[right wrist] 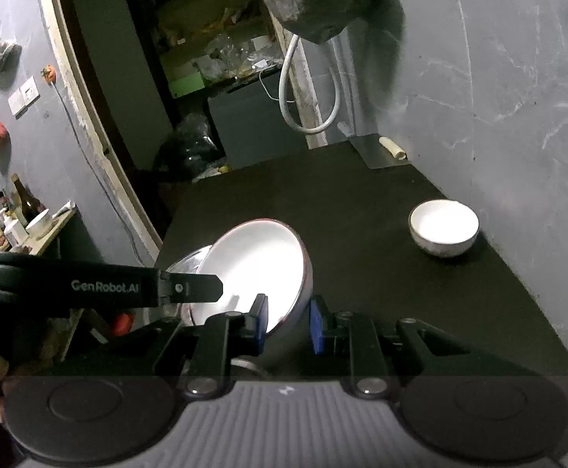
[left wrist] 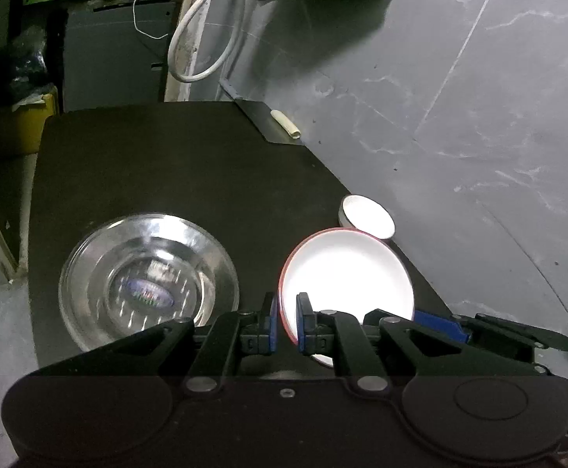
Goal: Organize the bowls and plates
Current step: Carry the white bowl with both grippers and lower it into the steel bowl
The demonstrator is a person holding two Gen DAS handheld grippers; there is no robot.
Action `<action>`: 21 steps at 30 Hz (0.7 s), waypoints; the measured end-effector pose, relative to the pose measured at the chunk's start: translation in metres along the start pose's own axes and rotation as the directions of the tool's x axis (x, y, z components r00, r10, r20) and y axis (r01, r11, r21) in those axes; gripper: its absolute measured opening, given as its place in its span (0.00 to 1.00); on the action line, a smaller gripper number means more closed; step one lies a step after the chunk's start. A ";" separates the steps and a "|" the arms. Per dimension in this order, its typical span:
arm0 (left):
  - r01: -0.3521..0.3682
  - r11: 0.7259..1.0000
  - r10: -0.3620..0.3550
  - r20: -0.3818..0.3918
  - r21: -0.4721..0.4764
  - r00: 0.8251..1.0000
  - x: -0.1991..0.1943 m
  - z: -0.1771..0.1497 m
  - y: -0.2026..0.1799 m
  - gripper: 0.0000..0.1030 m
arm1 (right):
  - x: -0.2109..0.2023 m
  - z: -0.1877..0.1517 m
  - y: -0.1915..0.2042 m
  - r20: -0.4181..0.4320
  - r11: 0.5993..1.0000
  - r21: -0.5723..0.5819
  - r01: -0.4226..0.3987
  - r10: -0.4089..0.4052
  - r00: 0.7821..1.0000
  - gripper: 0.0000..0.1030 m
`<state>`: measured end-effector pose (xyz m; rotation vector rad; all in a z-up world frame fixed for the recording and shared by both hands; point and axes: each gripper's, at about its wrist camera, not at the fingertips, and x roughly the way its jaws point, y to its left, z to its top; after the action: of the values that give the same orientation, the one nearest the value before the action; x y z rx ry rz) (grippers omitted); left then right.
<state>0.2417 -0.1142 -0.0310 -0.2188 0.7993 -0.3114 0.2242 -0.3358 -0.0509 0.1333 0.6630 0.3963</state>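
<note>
My left tongs (left wrist: 286, 321) pinch the near rim of the red-rimmed bowl (left wrist: 346, 273), tilted above the desk (left wrist: 174, 163) beside the glass bowl (left wrist: 149, 277); right tongs (right wrist: 288, 321) spread around its wall; small white bowl (right wrist: 444, 232) well apart

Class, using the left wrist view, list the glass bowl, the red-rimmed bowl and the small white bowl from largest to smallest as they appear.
1. glass bowl
2. red-rimmed bowl, nearly alike, so unsure
3. small white bowl, though it sits farther away
</note>
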 end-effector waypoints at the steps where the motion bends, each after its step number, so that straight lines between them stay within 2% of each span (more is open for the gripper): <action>1: 0.006 1.000 -0.006 -0.003 -0.002 1.000 -0.004 -0.004 0.002 0.09 | -0.003 -0.003 0.005 -0.001 1.000 -0.003 0.004 -0.004 1.000 0.25; 6: 0.032 0.999 -0.033 -0.041 -0.020 0.999 -0.018 -0.025 0.013 0.09 | -0.019 -0.021 0.028 -0.025 0.999 -0.014 0.030 -0.030 0.999 0.24; 13: 0.055 0.998 -0.055 -0.131 -0.010 0.990 -0.026 -0.052 0.019 0.10 | -0.022 -0.045 0.048 -0.117 0.996 -0.019 0.086 -0.088 0.989 0.24; 16: 0.056 0.998 -0.057 -0.179 -0.008 0.982 -0.025 -0.056 0.019 0.11 | -0.020 -0.049 0.052 -0.146 0.995 -0.010 0.099 -0.100 0.984 0.24; 21: 0.048 0.999 -0.047 -0.217 -0.002 0.975 -0.022 -0.057 0.022 0.12 | -0.013 -0.051 0.055 -0.188 0.994 -0.019 0.106 -0.108 0.976 0.24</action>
<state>0.1901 -0.0905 -0.0613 -0.2035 1.0108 -0.3861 0.1658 -0.2909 -0.0698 0.0514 0.8513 0.3102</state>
